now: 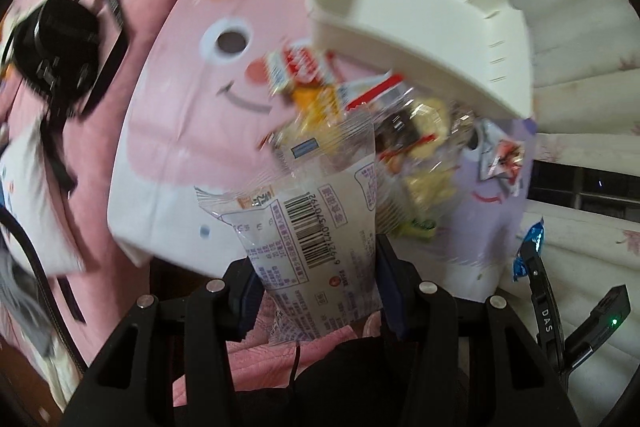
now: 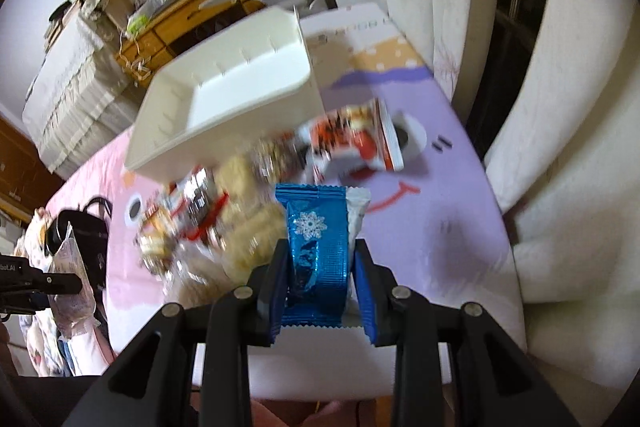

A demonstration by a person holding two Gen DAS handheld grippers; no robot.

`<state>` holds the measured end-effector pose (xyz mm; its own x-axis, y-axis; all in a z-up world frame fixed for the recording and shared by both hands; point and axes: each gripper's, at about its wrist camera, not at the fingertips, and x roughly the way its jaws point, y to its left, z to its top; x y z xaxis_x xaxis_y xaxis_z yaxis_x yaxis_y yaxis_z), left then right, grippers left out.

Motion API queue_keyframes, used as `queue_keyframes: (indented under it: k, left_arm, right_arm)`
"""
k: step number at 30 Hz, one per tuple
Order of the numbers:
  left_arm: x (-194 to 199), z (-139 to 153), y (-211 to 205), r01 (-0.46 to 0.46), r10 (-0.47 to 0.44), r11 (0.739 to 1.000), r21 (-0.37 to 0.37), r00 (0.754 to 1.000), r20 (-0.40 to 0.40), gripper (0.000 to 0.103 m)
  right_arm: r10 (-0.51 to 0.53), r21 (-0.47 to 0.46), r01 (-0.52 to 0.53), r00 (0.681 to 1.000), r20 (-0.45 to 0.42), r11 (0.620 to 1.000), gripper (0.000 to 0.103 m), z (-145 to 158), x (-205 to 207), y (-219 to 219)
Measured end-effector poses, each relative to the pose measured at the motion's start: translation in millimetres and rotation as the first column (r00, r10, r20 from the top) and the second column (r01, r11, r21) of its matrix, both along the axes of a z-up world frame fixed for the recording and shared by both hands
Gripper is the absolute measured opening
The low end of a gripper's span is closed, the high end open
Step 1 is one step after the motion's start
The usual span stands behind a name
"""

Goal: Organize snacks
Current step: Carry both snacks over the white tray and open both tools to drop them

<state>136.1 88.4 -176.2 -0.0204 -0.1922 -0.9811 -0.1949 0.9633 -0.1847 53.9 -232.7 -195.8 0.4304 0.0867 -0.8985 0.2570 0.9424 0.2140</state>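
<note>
My left gripper (image 1: 316,275) is shut on a clear and white snack pack with a barcode (image 1: 312,223), held up above the mat. My right gripper (image 2: 322,267) is shut on a blue foil packet with a snowflake (image 2: 318,239), and a white wrapper (image 2: 357,211) shows just behind it. A blurred pile of loose snacks (image 2: 224,215) lies on the pink and purple cartoon mat (image 2: 440,195). An empty white plastic bin (image 2: 228,99) rests beside the pile. In the left wrist view the same bin (image 1: 424,15) lies past the snacks (image 1: 416,147).
A black camera pouch with straps (image 1: 60,43) lies on the pink bedding at the left. White cushions (image 2: 560,187) border the mat on the right. A wooden desk and shelves (image 2: 168,3) stand far behind. The right gripper with its blue packet (image 1: 532,247) shows at the left view's lower right.
</note>
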Motion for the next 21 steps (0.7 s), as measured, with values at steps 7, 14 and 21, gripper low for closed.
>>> queue_keyframes:
  k: [7, 14, 21]
  left_arm:
    - [57, 44, -18, 0.101, -0.098, 0.995, -0.019, 0.988, 0.123, 0.049]
    - [113, 59, -24, 0.162, -0.155, 0.987, -0.011, 0.960, 0.234, 0.049]
    - [159, 48, -23, 0.190, -0.166, 0.981, -0.039, 0.927, 0.337, 0.049]
  right_arm:
    - [-0.012, -0.029, 0.015, 0.996, 0.093, 0.999, 0.031, 32, 40, 11]
    - [0.032, -0.040, -0.025, 0.979, 0.200, 0.999, 0.031, 54, 85, 30]
    - [0.094, -0.088, -0.073, 0.961, 0.259, 0.993, 0.031, 55, 129, 50]
